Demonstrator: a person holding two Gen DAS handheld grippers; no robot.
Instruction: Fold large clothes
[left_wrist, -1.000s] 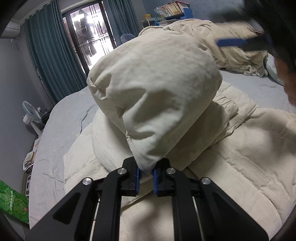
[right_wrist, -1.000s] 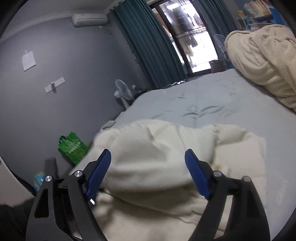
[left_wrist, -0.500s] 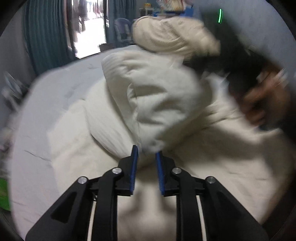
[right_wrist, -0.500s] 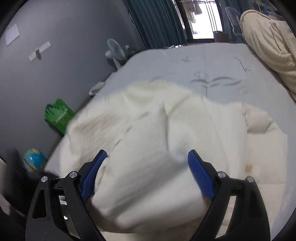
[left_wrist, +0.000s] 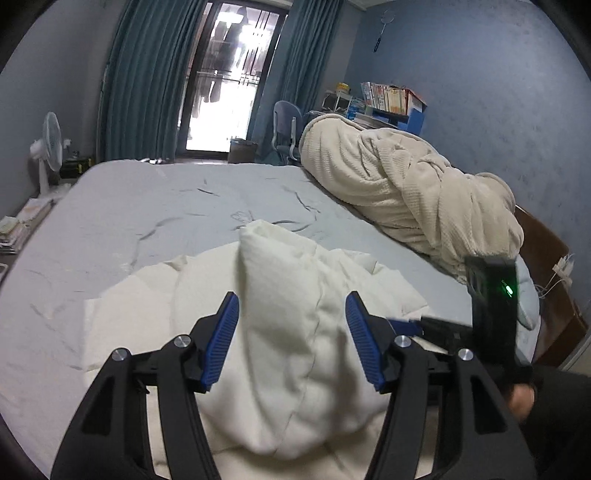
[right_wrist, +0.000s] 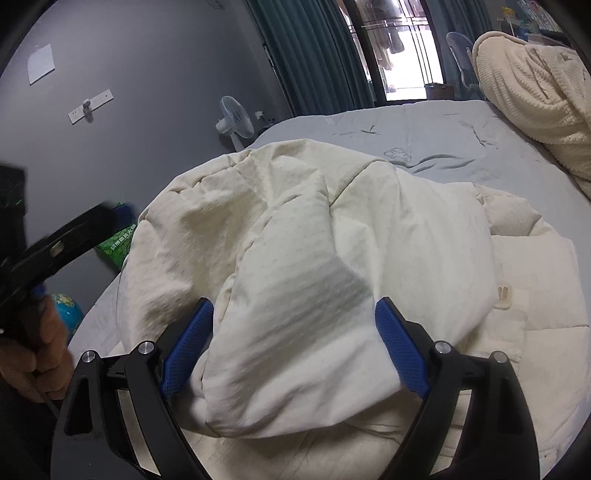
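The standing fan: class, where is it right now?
In the left wrist view the standing fan is far left, off the bed, beside the teal curtains.

No legible text on any surface.

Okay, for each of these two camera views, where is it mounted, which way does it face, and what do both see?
Left wrist: sits on the left gripper, jaws open, looking across the cream jacket toward the window; the right gripper shows at right.
Right wrist: sits on the right gripper, jaws open over the jacket, facing the grey wall; the left hand shows at left.
Shared: jacket, grey bed, beige blanket, fan.
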